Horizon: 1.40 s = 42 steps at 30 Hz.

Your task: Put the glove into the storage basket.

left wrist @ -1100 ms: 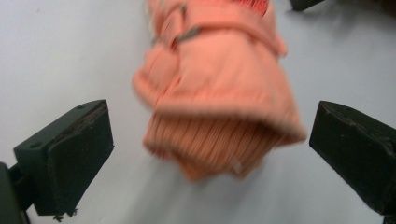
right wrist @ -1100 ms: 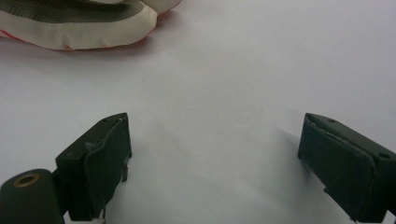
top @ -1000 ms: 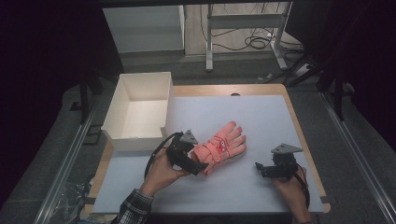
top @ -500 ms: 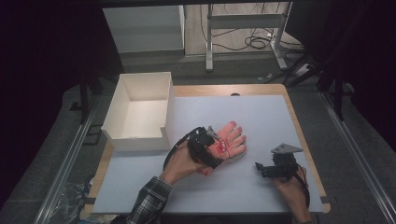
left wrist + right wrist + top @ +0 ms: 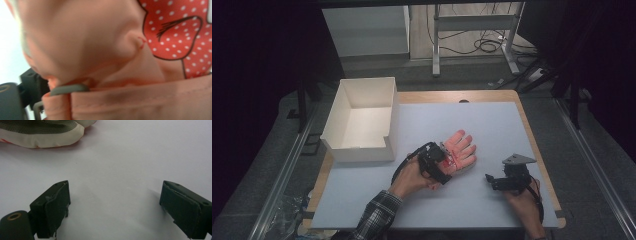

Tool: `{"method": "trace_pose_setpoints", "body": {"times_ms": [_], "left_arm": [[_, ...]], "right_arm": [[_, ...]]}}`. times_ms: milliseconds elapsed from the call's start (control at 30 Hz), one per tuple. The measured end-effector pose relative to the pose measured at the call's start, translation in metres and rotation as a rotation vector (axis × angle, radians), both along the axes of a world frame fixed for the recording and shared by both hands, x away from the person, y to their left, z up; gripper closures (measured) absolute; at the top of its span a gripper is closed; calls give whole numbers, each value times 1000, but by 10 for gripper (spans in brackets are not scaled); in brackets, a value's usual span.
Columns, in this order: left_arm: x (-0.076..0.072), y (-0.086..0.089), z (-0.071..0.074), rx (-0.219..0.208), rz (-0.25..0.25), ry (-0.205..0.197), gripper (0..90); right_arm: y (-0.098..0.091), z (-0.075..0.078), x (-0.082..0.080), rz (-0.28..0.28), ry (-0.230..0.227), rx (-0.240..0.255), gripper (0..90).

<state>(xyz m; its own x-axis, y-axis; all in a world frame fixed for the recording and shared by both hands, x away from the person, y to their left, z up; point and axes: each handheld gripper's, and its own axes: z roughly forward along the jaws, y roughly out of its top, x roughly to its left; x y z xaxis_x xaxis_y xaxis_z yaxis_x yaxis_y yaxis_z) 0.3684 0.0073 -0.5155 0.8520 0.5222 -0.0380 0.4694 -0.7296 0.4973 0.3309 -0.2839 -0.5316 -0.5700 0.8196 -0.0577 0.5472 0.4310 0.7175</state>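
Having slid forward onto the pink glove's (image 5: 458, 151) cuff, the left claw (image 5: 443, 162) now pinches it, likely for lifting, while the right claw (image 5: 493, 182) rests released on the counter (image 5: 492, 125)

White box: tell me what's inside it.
The white box stands open-topped at the table's left. Its floor looks bare, with only a faint mark near the front wall. The near wall hides the strip of floor just behind it, so anything there stays unseen.

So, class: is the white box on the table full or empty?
Empty. In the high view the box is open-topped, and its bare white floor and inner walls show, with nothing lying inside.
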Motion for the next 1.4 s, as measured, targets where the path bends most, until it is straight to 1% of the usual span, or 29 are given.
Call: {"method": "trace_pose_setpoints", "body": {"times_ms": [33, 100, 133, 200, 333, 400, 467, 600, 667, 767, 933, 1133, 1233, 1400], "left_arm": [[0, -1, -1, 1, 0, -4, 89], [-2, -3, -1, 19, -1, -15, 132], [-4, -4, 0, 26, -2, -15, 163], [-4, -5, 2, 30, -2, -10, 256], [-4, -2, 5, 6, 2, 9, 389], [-4, 0, 6, -9, 10, 12, 441], [-4, 2, 7, -21, 13, 18, 471], [-2, 6, 9, -50, 19, 29, 493], [-2, 7, 9, -57, 20, 32, 496], [-1, 7, 12, -54, 20, 38, 496], [-2, 7, 14, -53, 20, 32, 496], [-1, 7, 18, -61, 23, 43, 496], [-1, 8, 22, -69, 29, 41, 495], [0, 10, 29, -70, 32, 31, 493]], "right_arm": [[0, 0, 0, 0, 0, 0, 99], [0, 0, 0, 0, -1, 1, 99], [0, 0, 0, 0, 0, 0, 99], [0, 0, 0, 1, -1, -1, 99], [0, 0, 0, 0, -1, -1, 99], [0, 0, 0, 0, -1, -1, 99], [0, 0, 0, 0, -1, 1, 99], [0, 0, 0, 0, -1, 1, 99], [0, 0, 0, 0, 0, 0, 99], [0, 0, 0, 0, -1, 1, 99], [0, 0, 0, 0, -1, 1, 99], [0, 0, 0, 1, -1, 0, 99], [0, 0, 0, 1, -1, 0, 99], [0, 0, 0, 1, -2, 0, 99]]}}
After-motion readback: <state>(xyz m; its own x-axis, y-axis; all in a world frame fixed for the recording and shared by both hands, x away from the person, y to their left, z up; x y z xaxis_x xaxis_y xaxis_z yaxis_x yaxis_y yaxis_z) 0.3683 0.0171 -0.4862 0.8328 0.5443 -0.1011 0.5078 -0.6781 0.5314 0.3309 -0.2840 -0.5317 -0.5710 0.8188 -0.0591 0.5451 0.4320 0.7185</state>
